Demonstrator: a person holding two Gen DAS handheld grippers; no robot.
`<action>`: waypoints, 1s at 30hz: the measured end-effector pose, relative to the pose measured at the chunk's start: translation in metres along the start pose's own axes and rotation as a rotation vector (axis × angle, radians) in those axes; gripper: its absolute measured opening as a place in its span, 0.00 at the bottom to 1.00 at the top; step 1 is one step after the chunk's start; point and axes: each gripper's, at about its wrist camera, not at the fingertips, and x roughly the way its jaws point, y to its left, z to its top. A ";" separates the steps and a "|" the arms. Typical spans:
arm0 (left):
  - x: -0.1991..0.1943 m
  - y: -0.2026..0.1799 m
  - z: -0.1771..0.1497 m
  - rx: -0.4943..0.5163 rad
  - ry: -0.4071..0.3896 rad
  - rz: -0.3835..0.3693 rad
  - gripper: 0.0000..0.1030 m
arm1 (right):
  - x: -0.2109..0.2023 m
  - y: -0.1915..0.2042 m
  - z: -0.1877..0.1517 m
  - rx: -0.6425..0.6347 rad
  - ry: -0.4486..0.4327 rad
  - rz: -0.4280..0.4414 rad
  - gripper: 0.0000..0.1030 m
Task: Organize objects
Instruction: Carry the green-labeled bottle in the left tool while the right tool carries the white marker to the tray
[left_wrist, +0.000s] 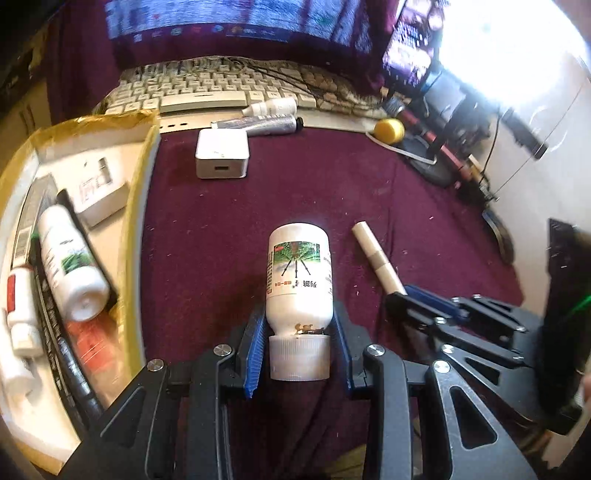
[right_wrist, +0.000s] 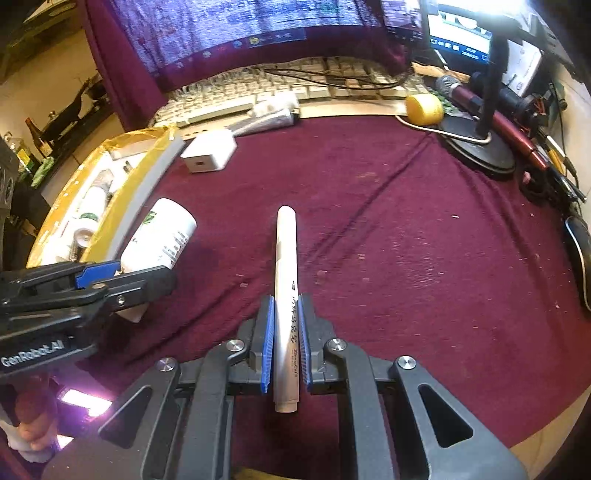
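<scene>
Maroon cloth (left_wrist: 229, 206) carries loose items; left gripper (left_wrist: 297, 325) clamps bottle (left_wrist: 298, 273), right gripper (right_wrist: 286, 321) clamps marker (right_wrist: 285, 295), probably for boxing (left_wrist: 136, 177).

Monitor (left_wrist: 236, 22) top cut off

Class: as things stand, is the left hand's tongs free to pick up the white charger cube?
Probably not yet: the left tongs are shut on the white bottle; open cloth lies before the charger cube.
</scene>
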 end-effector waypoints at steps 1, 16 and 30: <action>-0.002 0.003 0.001 -0.007 -0.004 -0.008 0.28 | 0.000 0.004 0.001 -0.001 -0.002 0.010 0.10; -0.068 0.063 -0.001 -0.135 -0.088 -0.031 0.28 | -0.011 0.070 0.015 -0.072 -0.033 0.131 0.10; -0.100 0.151 0.001 -0.323 -0.160 0.039 0.28 | -0.005 0.150 0.018 -0.192 -0.028 0.274 0.10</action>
